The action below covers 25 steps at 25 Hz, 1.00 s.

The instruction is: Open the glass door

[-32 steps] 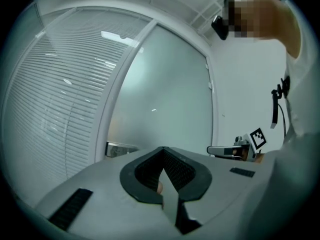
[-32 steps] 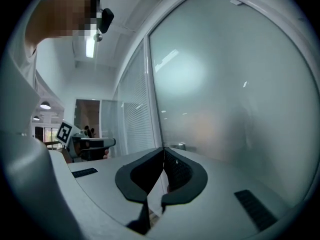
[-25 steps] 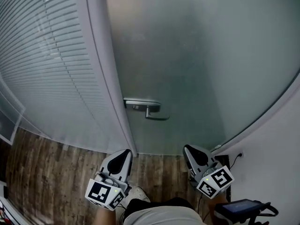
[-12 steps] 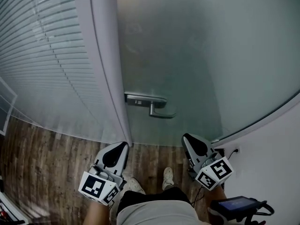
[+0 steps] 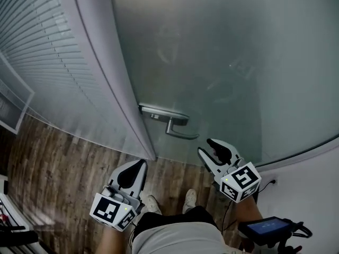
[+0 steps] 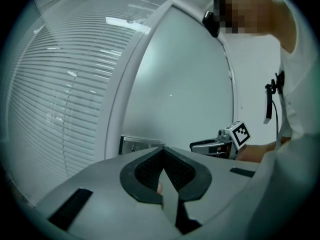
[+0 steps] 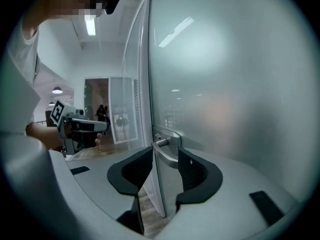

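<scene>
Likely an office: a frosted glass door with a metal lever handle, slatted blinds behind glass on the left, a wood-look floor, and a ceiling strip light.

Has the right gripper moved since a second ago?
Yes: right gripper moved toward the silver lever handle; jaws have just been opening, handle lined up between them.

Dim, cool light; lamp reflections streak the glass door, and fisheye edges darken to black.

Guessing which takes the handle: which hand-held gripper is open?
The right hand-held gripper: its jaws have just been opening, nothing between them yet, near the handle; the left hand-held gripper is shut.
</scene>
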Available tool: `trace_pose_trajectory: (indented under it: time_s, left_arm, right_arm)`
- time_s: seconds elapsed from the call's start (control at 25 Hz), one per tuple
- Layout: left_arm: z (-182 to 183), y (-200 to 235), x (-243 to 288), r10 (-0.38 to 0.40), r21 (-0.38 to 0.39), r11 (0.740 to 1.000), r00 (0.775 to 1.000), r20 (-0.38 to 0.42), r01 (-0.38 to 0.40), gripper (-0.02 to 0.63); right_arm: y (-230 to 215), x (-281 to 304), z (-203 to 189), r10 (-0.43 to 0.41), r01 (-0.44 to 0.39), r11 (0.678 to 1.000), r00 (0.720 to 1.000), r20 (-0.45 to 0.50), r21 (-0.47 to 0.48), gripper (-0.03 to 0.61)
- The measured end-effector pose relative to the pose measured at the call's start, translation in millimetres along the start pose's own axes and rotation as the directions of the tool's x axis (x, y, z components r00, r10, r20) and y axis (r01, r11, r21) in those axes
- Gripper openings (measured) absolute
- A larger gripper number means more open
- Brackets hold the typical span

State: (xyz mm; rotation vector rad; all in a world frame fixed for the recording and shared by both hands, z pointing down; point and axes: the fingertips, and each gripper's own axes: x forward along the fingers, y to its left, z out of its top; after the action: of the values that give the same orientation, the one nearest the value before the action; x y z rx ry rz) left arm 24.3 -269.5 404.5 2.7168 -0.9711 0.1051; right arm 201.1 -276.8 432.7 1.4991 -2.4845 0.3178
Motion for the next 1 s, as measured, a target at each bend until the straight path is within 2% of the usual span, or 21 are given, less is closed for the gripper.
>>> trace_pose_trajectory:
  time_s: [0.24, 0.52, 0.68, 0.8, 1.0]
  left_arm:
    - [-8, -11, -18, 0.035, -0.002, 0.999, 0.999, -0.006, -0.035, -0.002]
    - [-7, -10, -30, 0.065, -0.015, 0.998, 0.998, -0.009, -0.065, 0.000]
    - [-4, -6, -32, 0.070, -0.021, 0.997, 0.998, -0.004, -0.070, -0.001]
    - [-4, -6, -30, 0.066, -0.022, 0.998, 0.998, -0.003, -0.066, -0.001]
    - [-1, -4, -29, 0.060, -0.021, 0.998, 0.998, 0.000, -0.059, -0.001]
  right_arm:
    - [4, 15, -22, 0.046, -0.062, 0.992, 0.989, -0.137, -0.112, 0.161]
    - [5, 30, -32, 0.052, -0.097, 0.981, 0.966, -0.252, -0.170, 0.160]
    - [6, 31, -30, 0.046, -0.093, 0.982, 0.963, -0.264, -0.167, 0.152]
    - [10, 30, -32, 0.054, -0.100, 0.981, 0.963, -0.265, -0.164, 0.112]
    - [10, 29, -32, 0.042, -0.086, 0.984, 0.964, -0.263, -0.158, 0.109]
